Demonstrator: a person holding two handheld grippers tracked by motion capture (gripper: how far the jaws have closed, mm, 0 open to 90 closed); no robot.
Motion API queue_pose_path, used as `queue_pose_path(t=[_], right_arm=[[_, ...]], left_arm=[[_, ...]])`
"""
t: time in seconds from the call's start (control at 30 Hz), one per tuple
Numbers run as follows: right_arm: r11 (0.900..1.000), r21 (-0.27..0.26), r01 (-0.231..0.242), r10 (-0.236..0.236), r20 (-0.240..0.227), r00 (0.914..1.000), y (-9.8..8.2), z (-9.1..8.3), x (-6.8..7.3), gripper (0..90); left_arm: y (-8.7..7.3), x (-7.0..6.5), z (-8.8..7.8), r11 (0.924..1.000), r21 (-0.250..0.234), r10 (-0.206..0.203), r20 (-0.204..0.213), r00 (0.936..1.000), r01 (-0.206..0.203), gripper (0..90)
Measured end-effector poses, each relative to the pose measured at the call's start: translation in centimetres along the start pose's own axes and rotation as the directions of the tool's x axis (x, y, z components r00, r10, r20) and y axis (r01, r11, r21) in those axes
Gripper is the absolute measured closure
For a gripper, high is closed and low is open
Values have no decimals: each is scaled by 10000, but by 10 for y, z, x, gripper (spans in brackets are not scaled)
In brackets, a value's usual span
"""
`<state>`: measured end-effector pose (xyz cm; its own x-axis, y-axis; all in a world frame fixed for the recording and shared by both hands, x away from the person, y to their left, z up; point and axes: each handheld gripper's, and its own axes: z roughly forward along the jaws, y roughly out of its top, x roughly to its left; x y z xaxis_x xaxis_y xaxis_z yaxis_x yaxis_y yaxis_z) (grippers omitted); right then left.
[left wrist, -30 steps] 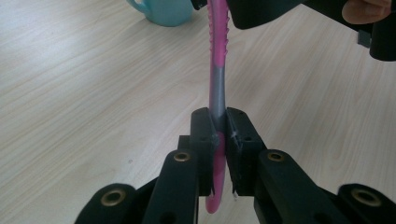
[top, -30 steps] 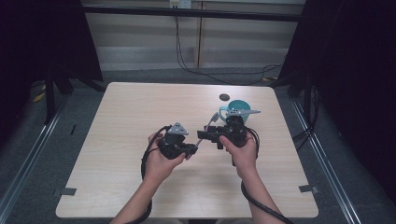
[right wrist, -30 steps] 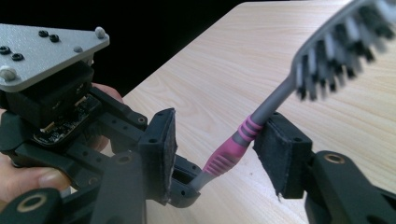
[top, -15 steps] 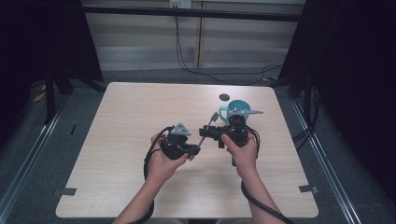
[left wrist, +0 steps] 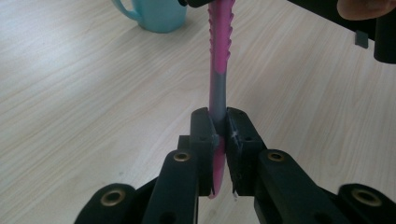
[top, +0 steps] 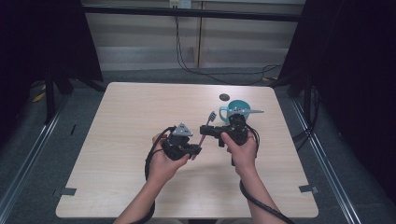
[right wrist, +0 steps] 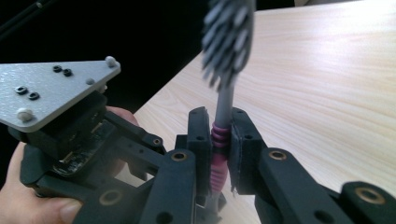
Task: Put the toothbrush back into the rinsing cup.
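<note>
Pale wood table (top: 121, 154), dark curtains around. Your left gripper (top: 195, 150) clamps pink-grey toothbrush (top: 205, 127) at handle end; your right gripper (top: 205, 129), jaws just closing, now pinches its ribbed neck. Brush held above table centre, bristles up, near teal mug (top: 237, 105).

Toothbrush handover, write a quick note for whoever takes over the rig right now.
Left gripper: shut on the tail of the pink and grey plastic toothbrush.
Right gripper: its jaws have just been closing and are now shut on the ribbed pink grip of the same toothbrush, below the bristles.
Where things are: the toothbrush is held off the light wooden table between both grippers, bristle head toward the teal mug at the far right. A small dark round disc lies beyond the mug.
Done: both grippers hold the brush.
Left: probably release the left gripper and take the brush on, perhaps to the mug.
</note>
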<state>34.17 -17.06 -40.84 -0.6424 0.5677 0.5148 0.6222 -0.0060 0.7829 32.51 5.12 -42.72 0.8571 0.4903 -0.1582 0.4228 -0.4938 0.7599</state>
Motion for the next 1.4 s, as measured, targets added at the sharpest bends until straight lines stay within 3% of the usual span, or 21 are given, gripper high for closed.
queue_pose_path(t=[0.43, 0.67, 0.9, 1.03, 1.2, 1.4], right_arm=[[9995, -304, 10, -18, -238, 9997, 3, -6, 2, 815], [9987, -497, 144, -155, -218, 9996, 6, -10, 2, 815], [9984, -453, 344, -337, 159, 9993, 7, -19, -2, 815], [9982, -420, 428, -415, 311, 9987, 9, -23, -4, 815], [9969, -272, 733, -715, 620, 9955, 14, -29, -4, 815], [9946, -90, 1037, -1021, 1106, 9886, 18, -36, -5, 815]], left_arm=[[3, -1, -2, 9993, -295, 233, 46, 9997, -231, 807], [0, 1, 5, 9976, -307, 610, -342, 9976, -620, 441], [-6, 6, 6, 9981, -43, 606, -450, 9971, -609, 262], [-12, 7, 6, 9961, 69, 879, -608, 9943, -877, 208], [-19, 8, 3, 9937, 358, 1080, -686, 9918, -1058, 200], [-28, 12, 0, 9940, 441, 1035, -698, 9922, -1006, 194]])
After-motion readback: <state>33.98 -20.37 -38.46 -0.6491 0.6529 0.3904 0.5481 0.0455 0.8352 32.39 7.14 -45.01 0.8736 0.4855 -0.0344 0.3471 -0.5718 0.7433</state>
